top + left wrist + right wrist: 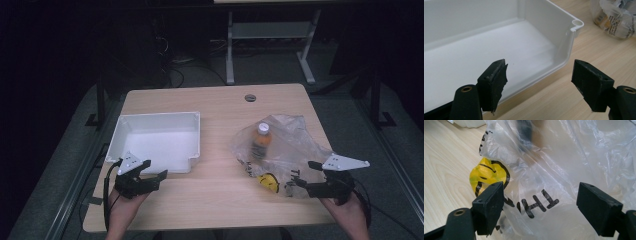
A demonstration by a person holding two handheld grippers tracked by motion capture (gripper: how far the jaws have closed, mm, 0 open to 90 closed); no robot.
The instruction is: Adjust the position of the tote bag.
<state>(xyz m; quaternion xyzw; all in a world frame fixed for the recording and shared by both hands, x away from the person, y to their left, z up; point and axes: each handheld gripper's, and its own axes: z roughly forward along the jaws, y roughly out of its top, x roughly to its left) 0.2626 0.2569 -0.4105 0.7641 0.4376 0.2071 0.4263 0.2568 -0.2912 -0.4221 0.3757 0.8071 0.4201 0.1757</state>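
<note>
**A:** Start with the biggest thing. What am I looking at on the table [220, 200]?

**B:** From my seat, the white tray [192, 145] sits toward the table's left edge, its near side not far from the front edge. It is shallow, with rounded corners and a bare floor. My left gripper [156, 169] hangs at the tray's near right corner, jaws spread wide with nothing between them; in the left gripper view one jaw is over the tray floor, the other over the wood.

**A:** And the bag?

**B:** The clear plastic bag [292, 145] lies crumpled on the right half of the table, reaching toward the right edge and the front right corner. Its long axis runs from the far middle toward that corner. It is thin, wrinkled and see-through.

**A:** Anything inside?

**B:** A bottle [261, 141] with a white cap and orange contents, cap pointing to the far edge, lengthwise front to back.

**A:** Any print?

**B:** A yellow smiley face [487, 173] with black outline near the bag's near edge, and black letters [537, 203] beside it; upside down I make out "TH", the rest is folded away.

**A:** Your right gripper?

**B:** My right gripper [306, 176] is at the bag's near right edge, jaws released, either side of the lettering, not pinching the film.
</note>
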